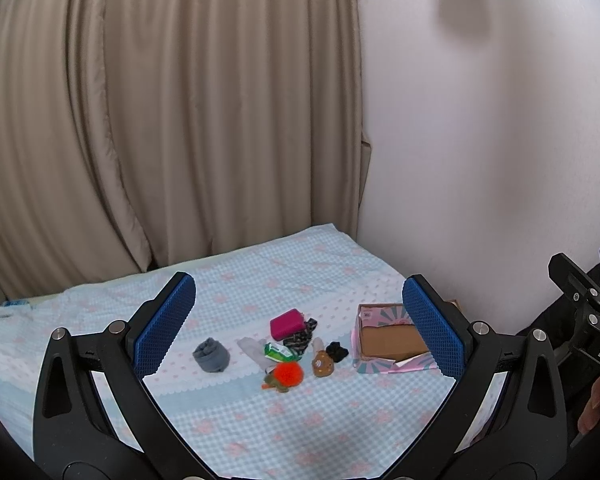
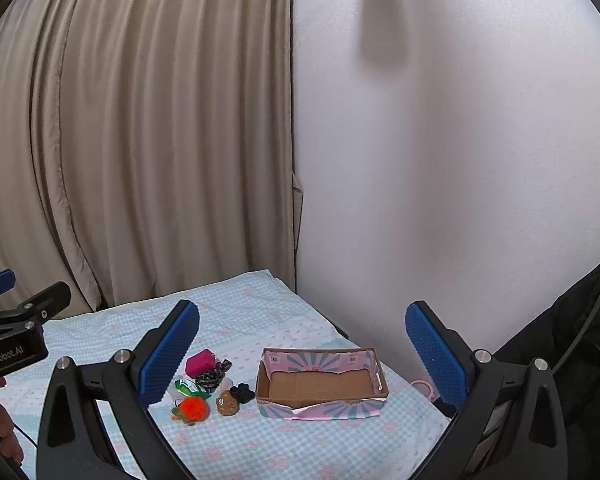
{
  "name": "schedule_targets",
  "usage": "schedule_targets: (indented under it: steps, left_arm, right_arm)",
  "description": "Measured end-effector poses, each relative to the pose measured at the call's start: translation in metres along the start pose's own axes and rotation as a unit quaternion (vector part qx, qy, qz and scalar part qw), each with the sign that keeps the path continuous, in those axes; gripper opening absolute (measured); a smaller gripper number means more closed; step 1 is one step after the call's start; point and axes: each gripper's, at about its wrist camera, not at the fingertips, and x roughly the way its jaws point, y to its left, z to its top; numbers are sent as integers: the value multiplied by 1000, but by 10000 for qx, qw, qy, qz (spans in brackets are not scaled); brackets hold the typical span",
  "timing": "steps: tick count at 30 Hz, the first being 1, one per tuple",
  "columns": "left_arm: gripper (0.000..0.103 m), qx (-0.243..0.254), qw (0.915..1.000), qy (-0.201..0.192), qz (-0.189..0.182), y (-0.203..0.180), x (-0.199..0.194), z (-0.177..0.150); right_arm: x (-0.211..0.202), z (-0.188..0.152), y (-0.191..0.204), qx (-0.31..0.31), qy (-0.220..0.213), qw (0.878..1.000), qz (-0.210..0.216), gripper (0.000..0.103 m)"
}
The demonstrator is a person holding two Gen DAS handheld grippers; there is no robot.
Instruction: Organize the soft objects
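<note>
Several soft things lie in a cluster on the bed: a grey rolled sock [image 1: 212, 355], a magenta pouch [image 1: 287, 323] [image 2: 199, 362], a dark patterned cloth [image 1: 303, 334] [image 2: 214, 375], a green packet [image 1: 279, 352] [image 2: 187, 388], an orange fluffy toy [image 1: 285, 374] [image 2: 194, 408], a brown bear toy [image 1: 322, 364] [image 2: 227, 402] and a black scrunchie [image 1: 337, 351] [image 2: 242, 393]. An open pink and teal cardboard box [image 1: 392, 340] [image 2: 320, 384] stands to their right with nothing in it. My left gripper [image 1: 300, 324] and right gripper [image 2: 302, 354] both hover open above the bed, holding nothing.
A light blue checked sheet [image 1: 324, 420] [image 2: 300, 448] covers the bed. Beige curtains [image 1: 160, 120] hang behind it and a white wall [image 2: 440, 160] runs along its right side. A pink ring [image 2: 424, 386] lies beside the bed by the wall. A hand [image 2: 0, 432] holds the left gripper.
</note>
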Motion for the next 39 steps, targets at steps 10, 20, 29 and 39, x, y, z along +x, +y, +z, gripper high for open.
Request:
schedule_targets:
  steps: [10,20,29,39]
  left_arm:
    - [103,2,10000,-25,1,-2,-2,2]
    - [103,-17,10000,-29,-10,-2,-2,1]
    - [103,-72,10000,31,41,-5,-4,2]
    - [103,-348,9980,199,479,14,-3,-11]
  right_arm:
    - [1,-1,1,15,-30,10000,-37,103]
    - [0,-4,-3,54,-62,9999,-59,103]
    - [-1,-5,-3,44,-59,10000,-49,103]
    - [17,-2,4,-105,156,9986,486,103]
